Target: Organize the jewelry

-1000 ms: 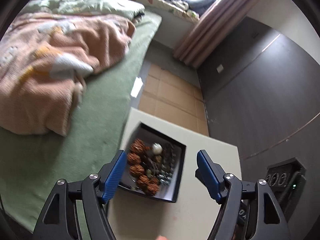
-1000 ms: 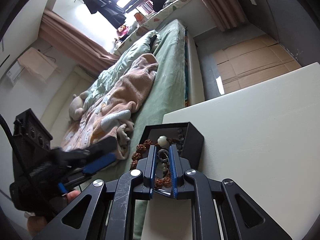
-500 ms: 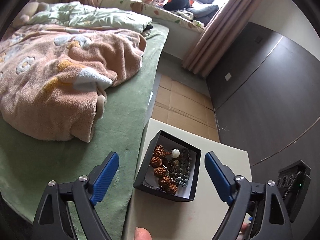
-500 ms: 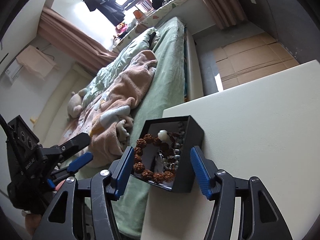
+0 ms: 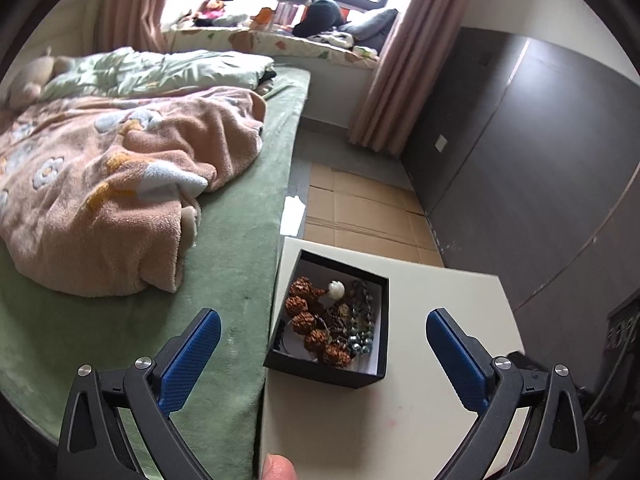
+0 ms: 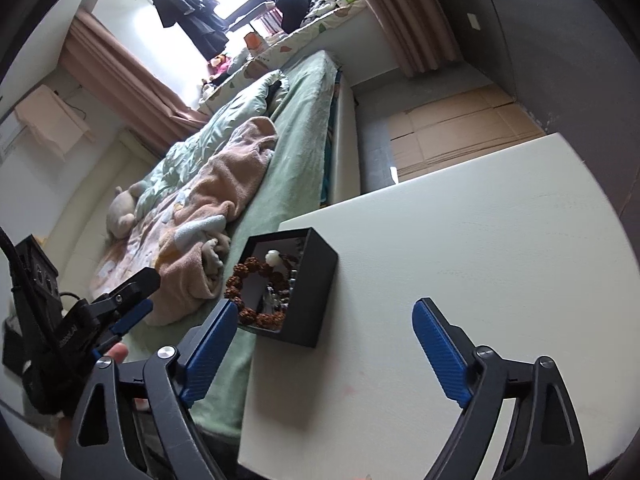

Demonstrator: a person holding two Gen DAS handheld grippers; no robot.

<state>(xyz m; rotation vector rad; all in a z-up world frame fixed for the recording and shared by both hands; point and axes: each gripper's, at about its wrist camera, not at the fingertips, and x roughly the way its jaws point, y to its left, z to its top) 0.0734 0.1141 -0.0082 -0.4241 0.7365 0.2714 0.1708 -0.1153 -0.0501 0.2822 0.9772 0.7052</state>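
Both hand-held grippers, withdrawn, are opening empty; black box [image 5: 379,328] holds beads [image 5: 306,322], perhaps chains.

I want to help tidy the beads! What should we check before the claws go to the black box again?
1. Open black square box sits on the white table: ok.
2. Brown knobbly bead bracelet and round white bead lie inside the box: ok.
3. Left claw empty, jaws opening: ok.
4. Right claw empty, jaws opening: ok.
5. Box stands close to the table's bed-side edge: not ok, careful.
6. Jewelry untangled: cannot tell.
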